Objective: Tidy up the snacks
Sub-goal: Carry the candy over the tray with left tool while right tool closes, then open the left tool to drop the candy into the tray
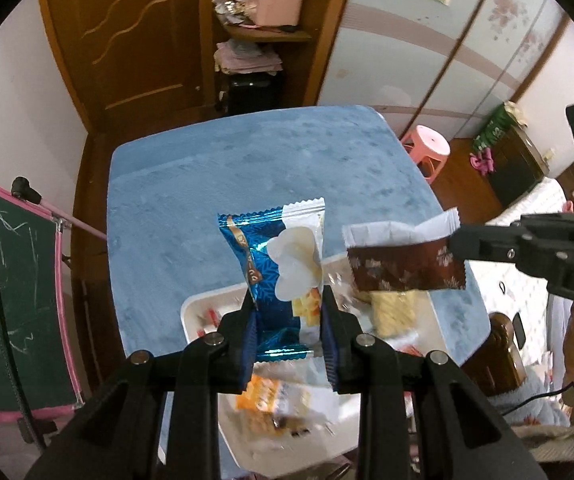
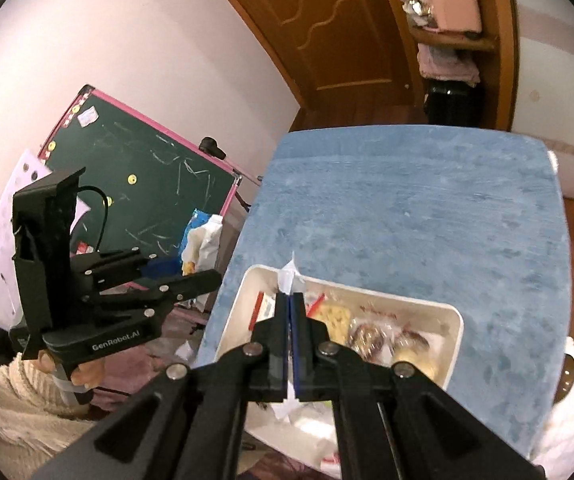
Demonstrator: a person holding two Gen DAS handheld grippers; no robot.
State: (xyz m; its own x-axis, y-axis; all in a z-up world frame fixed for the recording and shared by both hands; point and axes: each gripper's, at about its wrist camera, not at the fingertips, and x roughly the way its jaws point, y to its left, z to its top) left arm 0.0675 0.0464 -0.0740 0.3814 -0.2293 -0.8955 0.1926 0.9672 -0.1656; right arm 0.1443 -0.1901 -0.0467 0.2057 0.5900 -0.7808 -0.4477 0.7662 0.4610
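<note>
The big blue desk [image 1: 215,184] fills the middle of both views. On its near end sits a white tray [image 2: 453,344] with many small snacks still inside, some in clear wrappers, too blurry to name.

Your left tool [image 1: 288,322] is pinching a blue and white snack packet [image 1: 277,256]. It grips the packet's lower part, and the packet stands up above the tray, not touching it. Your right tool [image 2: 291,320] is pressed nearly together on the thin edge of a brown and white snack packet [image 1: 403,258]. That packet hangs in the air over the tray, just beside the blue one but apart from it.

Here is what could go wrong. Your right tool only holds a thin bit of wrapper, so the brown packet could slip out and fall back among the others, I think. The two packets are close, so a quick swing could knock one against the other. The wrappers look smooth and shiny, so a loose squeeze may let them slide.
</note>
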